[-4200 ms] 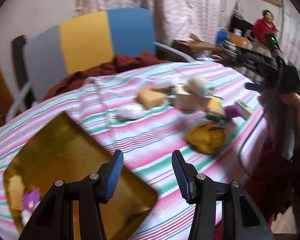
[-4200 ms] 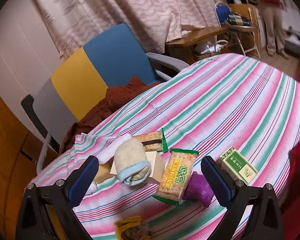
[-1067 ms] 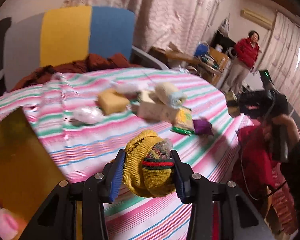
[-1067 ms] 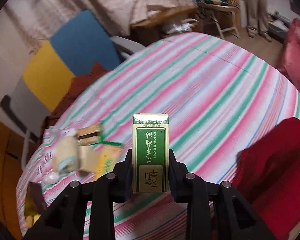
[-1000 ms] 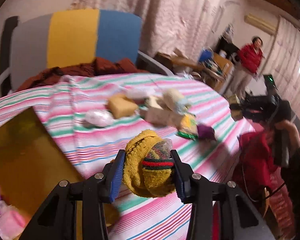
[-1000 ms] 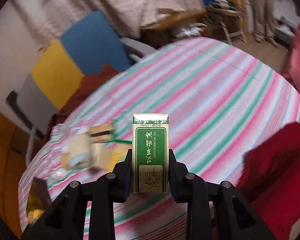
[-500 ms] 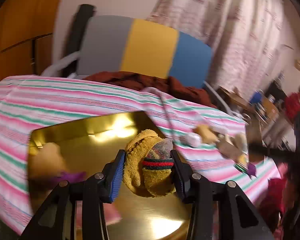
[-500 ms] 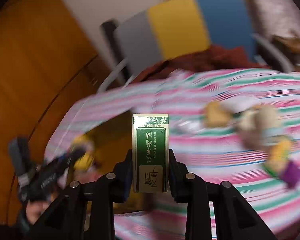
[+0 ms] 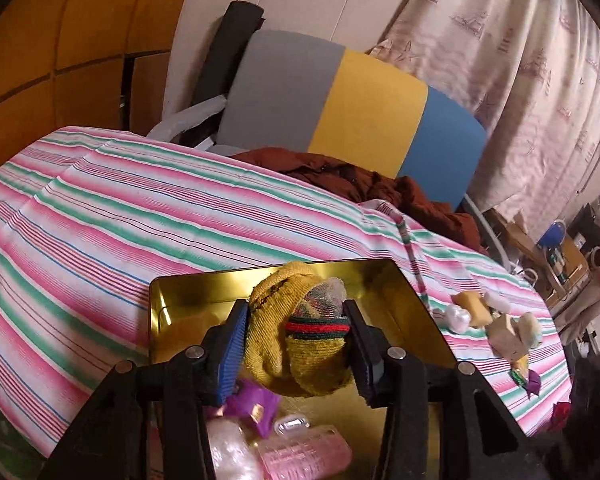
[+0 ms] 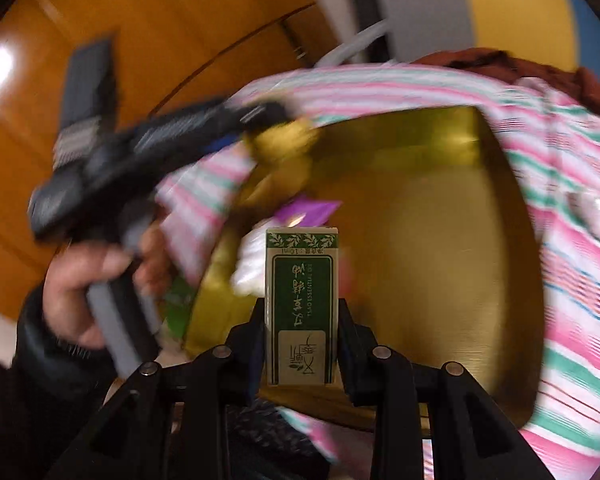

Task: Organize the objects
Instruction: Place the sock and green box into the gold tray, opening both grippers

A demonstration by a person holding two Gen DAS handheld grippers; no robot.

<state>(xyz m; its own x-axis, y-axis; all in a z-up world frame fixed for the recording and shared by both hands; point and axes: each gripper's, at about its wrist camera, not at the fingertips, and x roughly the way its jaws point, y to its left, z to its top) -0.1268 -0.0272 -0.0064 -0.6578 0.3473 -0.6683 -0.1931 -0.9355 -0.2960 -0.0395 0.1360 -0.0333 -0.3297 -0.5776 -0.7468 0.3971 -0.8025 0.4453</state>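
My left gripper is shut on a rolled yellow sock with a red and green band, held over the gold tray. A purple packet, a pink ribbed case and a white bundle lie in the tray's near end. My right gripper is shut on a green essential-oil box, above the near edge of the gold tray. In the blurred right wrist view the left gripper holds the yellow sock over the tray's far left corner, with a hand on its handle.
The striped tablecloth covers a round table. Several loose items lie on it to the right of the tray. Behind the table stands a grey, yellow and blue chair with a brown garment on it. Wooden panelling lies to the left.
Both grippers have swung left from the loose items to the gold tray, each keeping its hold. The left gripper now points further down into the tray; the right has come over its near edge.
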